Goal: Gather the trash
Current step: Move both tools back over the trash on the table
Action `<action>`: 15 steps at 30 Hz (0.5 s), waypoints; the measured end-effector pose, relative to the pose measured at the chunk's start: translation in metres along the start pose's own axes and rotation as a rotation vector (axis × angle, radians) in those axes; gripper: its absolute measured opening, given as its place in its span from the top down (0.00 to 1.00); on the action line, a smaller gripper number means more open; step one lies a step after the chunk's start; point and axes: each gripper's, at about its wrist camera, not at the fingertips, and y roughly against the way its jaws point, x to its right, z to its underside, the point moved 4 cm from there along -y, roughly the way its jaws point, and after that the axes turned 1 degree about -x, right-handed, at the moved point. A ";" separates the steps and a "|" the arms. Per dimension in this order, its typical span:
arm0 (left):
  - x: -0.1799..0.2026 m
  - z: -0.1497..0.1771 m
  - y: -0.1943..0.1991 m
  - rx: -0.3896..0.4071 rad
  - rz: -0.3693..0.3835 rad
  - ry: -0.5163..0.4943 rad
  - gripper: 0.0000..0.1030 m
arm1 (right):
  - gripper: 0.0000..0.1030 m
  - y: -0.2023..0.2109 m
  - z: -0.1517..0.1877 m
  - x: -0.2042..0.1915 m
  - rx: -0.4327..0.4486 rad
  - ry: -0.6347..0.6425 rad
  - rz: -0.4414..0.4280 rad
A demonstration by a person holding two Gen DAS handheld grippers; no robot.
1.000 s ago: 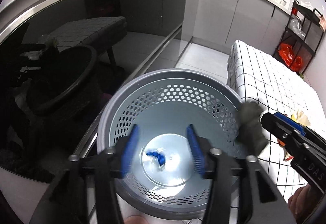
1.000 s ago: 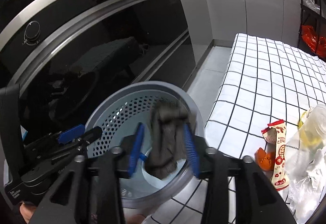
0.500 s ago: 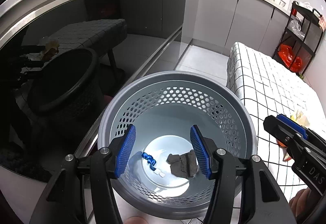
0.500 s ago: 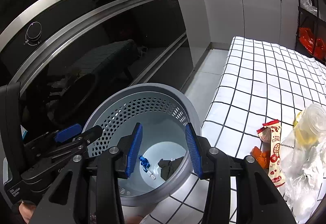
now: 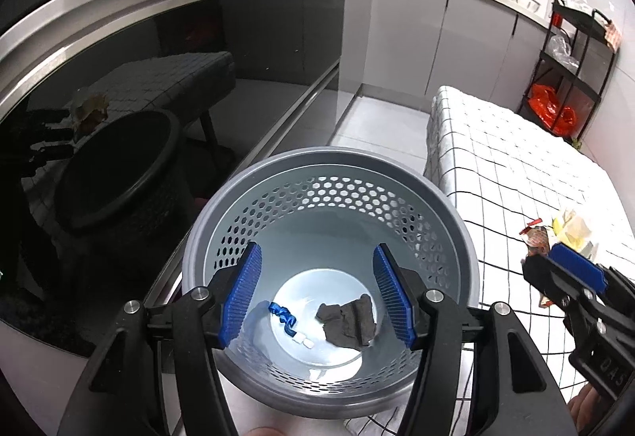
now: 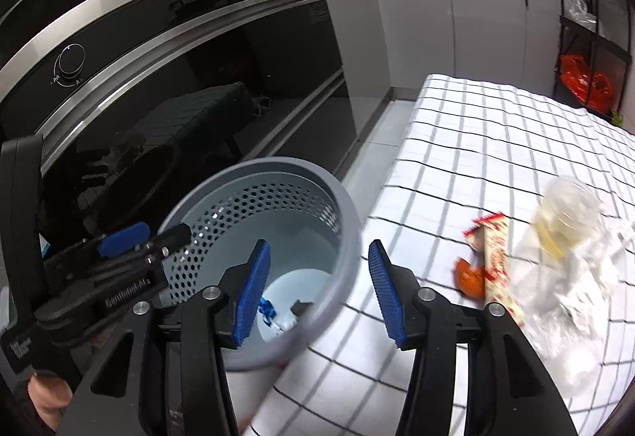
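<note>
Both of my tongs are spread apart and hold nothing. My left gripper (image 5: 317,297) hangs over the round grey perforated plastic basket (image 5: 416,237), its blue ribbed pads framing the pale floor of the basket. On that floor lie a crumpled dark grey scrap (image 5: 349,325), a small curled blue strip (image 5: 282,315) and a tiny white bit just beside the strip. My right gripper (image 6: 315,293) sits above the basket's near rim (image 6: 345,229), at the edge of the white cloth with a black grid (image 6: 496,142) that covers the table. On that cloth, right of the basket, lie a red and cream snack wrapper (image 6: 494,257), an orange peel piece (image 6: 470,277) touching it, a clear plastic cup (image 6: 563,218) and crumpled white plastic film (image 6: 591,289).
</note>
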 end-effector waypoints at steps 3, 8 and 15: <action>0.008 0.001 0.004 0.013 0.007 -0.020 0.40 | 0.49 0.014 0.009 0.012 0.005 -0.018 0.026; 0.023 0.004 0.010 0.023 0.024 -0.047 0.39 | 0.43 0.045 0.019 0.043 0.036 -0.055 0.083; 0.056 0.010 0.014 0.030 0.065 -0.110 0.34 | 0.38 0.083 0.029 0.103 0.063 -0.113 0.195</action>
